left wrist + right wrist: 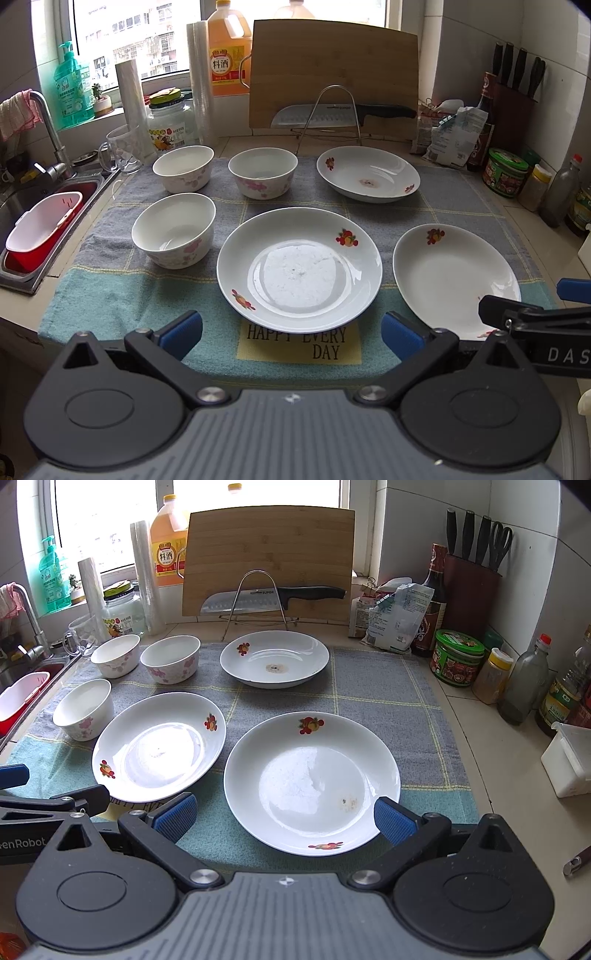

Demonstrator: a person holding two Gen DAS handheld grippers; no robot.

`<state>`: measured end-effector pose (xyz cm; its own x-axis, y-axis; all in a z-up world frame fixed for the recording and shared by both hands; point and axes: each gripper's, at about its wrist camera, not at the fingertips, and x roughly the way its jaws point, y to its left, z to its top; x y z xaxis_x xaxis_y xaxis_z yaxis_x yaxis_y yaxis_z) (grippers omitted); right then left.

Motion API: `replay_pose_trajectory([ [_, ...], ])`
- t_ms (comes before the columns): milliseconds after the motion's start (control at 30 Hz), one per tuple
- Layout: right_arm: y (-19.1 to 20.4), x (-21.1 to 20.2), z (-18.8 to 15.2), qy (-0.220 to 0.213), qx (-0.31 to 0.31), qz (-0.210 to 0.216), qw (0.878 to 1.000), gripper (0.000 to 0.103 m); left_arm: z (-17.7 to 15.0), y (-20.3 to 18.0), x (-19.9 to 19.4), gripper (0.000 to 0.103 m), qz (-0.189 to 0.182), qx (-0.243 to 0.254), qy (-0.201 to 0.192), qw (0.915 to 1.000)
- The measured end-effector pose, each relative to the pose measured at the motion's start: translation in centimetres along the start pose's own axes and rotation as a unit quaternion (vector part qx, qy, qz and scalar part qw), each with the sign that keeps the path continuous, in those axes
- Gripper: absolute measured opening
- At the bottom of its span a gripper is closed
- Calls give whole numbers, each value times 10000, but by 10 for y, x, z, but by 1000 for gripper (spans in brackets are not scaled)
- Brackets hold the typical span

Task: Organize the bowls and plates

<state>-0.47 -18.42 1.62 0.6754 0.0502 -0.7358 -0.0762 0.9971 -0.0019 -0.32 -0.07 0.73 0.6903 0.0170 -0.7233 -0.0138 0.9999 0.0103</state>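
Plates (312, 782) and bowls (173, 230) spread on desk cloth, nothing stacked; both hand-held grippers (291, 334) (282, 814) wide open, empty; next, grab near plate

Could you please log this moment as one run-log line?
left tongs open | right tongs open | plates: three, unstacked | bowls: three, unstacked

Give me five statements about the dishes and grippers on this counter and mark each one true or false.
1. Three bowls sit on the cloth. True.
2. The plates are stacked. False: all three lie apart.
3. The left gripper grips a plate. False: it is open and holds nothing.
4. A knife lies across the wire rack before the cutting board. True.
5. The right gripper is shut. False: it is open.
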Motion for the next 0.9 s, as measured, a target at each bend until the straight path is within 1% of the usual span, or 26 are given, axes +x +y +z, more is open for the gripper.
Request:
replay_pose_trajectory([
  [367,0,-4,6,3,-28,29,10000,103,-1,-2,-1,102,47,5,-37,10000],
  [900,-1,-3,5,1,-43,35,10000,103,0,-3,-2,102,80,6,-35,10000],
])
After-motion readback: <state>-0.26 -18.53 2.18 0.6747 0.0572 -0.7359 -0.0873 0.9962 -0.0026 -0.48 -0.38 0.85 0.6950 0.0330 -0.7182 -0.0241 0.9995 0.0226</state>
